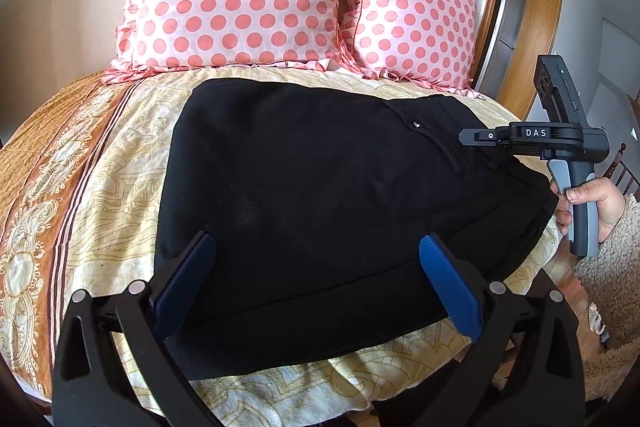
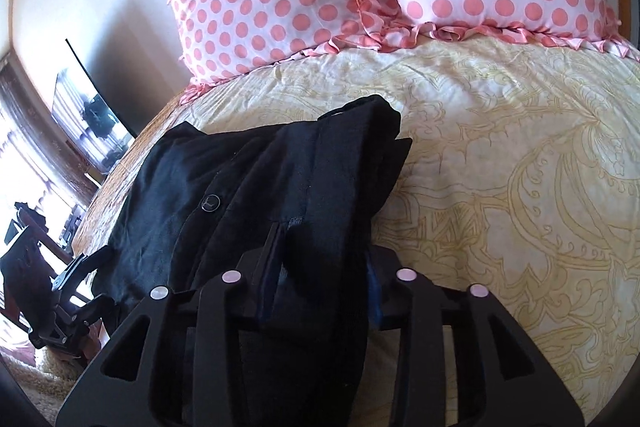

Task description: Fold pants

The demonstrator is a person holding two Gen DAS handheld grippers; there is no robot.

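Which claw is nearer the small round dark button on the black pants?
Right. The right claw has the black pants bunched between its fingers beside the button; the left claw hovers open at the opposite edge.

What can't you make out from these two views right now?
- Right wrist view: the right hand-held gripper fingers are buried in bunched black pants; pad contact hidden.
- Left wrist view: the pants' layers read as one dark mass; fold count unclear.
- Both views: the patterned bedspread is cut off by the frame.

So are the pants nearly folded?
Partly. The black pants already lie doubled into a short block on the bed. The right tool has a fold of cloth between its fingers; the left tool hangs open above. A last fold and smoothing look left.
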